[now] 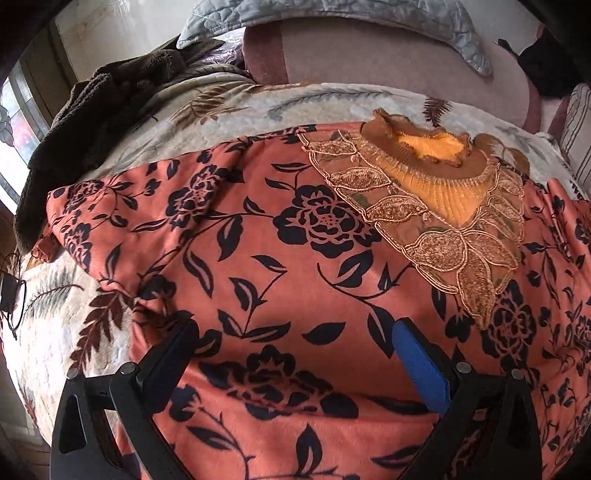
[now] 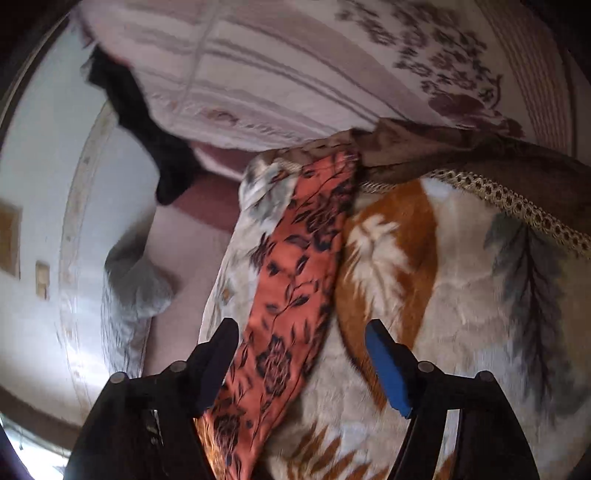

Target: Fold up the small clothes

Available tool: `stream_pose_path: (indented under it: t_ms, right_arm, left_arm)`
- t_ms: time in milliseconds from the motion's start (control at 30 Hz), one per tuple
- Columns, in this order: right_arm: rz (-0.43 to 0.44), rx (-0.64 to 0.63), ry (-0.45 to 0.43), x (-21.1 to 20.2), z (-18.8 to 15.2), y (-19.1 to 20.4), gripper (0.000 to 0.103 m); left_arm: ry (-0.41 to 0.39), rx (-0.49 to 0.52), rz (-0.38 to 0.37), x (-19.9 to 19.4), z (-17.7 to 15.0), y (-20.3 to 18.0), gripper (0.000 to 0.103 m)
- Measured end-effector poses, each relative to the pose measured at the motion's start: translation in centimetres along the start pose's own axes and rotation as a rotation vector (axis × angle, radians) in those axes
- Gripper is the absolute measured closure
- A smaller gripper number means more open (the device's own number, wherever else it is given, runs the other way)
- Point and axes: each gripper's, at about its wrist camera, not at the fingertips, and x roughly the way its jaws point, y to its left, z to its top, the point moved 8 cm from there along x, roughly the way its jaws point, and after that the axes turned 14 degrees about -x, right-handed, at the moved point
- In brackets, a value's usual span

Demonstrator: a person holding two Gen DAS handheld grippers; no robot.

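A salmon-orange top [image 1: 280, 258] with black rose print lies spread on a leaf-patterned blanket [image 1: 229, 103]. Its ribbed brown collar [image 1: 424, 147] with gold lace trim [image 1: 439, 251] faces up at the far right. My left gripper [image 1: 291, 339] is open and hovers low over the top's lower body, one finger on each side of a fabric ridge. In the right wrist view a strip of the same top [image 2: 295, 273], seemingly a sleeve, runs from near to far across the blanket [image 2: 461, 295]. My right gripper [image 2: 301, 336] is open, with the strip's near end lying between its fingers.
A dark brown fuzzy garment [image 1: 92, 122] is heaped at the far left of the blanket. A pink sofa back [image 1: 388, 55] with a grey quilt [image 1: 332, 14] rises behind. A striped pink cover [image 2: 295, 66] and a brown cloth with gold braid [image 2: 480, 173] lie beyond the sleeve.
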Motion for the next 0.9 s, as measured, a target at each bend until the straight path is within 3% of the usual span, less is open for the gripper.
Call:
stream_pose_path:
  t_ms: [67,133,300,367,433,500,667,767,900]
  right_arm:
    - [-0.023,0.039,-0.04,1.5,1.9,-2.5,0.033]
    - [-0.047,0.058,-0.072,3.7,3.8,-4.0,0.033]
    - [-0.148,0.003,-0.16,7.2,9.1,-4.4,0.034]
    - [-0.198,-0.024,-0.093,9.7,10.2,-4.7,0.064]
    - [-0.251,-0.033,-0.08,10.5,10.9,-5.6,0.084]
    - [-0.194,0.02,-0.122,9.8,11.9,-5.9,0.095]
    - [-0.11,-0.132,-0.179,6.4,14.2,-1.1,0.096]
    - [0.007,-0.235,-0.175,3.9,14.7,5.0,0.096]
    - [0.16,-0.373,-0.083,2.7,12.0,14.4,0.096]
  left_arm:
    - [0.009,0.021,0.014,1.3,-0.2,-0.3,0.0]
    - [-0.025,0.013,-0.018,1.4,-0.2,-0.3,0.0]
    - [-0.007,-0.032,-0.07,2.0,0.0,0.0,0.0]
    - [-0.019,-0.032,-0.056,2.0,0.0,0.0,0.0]
    - [-0.027,-0.037,-0.049,2.0,0.0,-0.1,0.0]
    - [-0.024,-0.033,-0.053,2.0,0.0,-0.1,0.0]
    - [0.028,0.038,-0.056,1.7,0.7,-0.2,0.0]
    - [-0.075,0.0,-0.041,-0.8,2.5,1.3,0.0]
    - [-0.199,-0.051,0.021,-3.6,4.9,4.5,0.0]
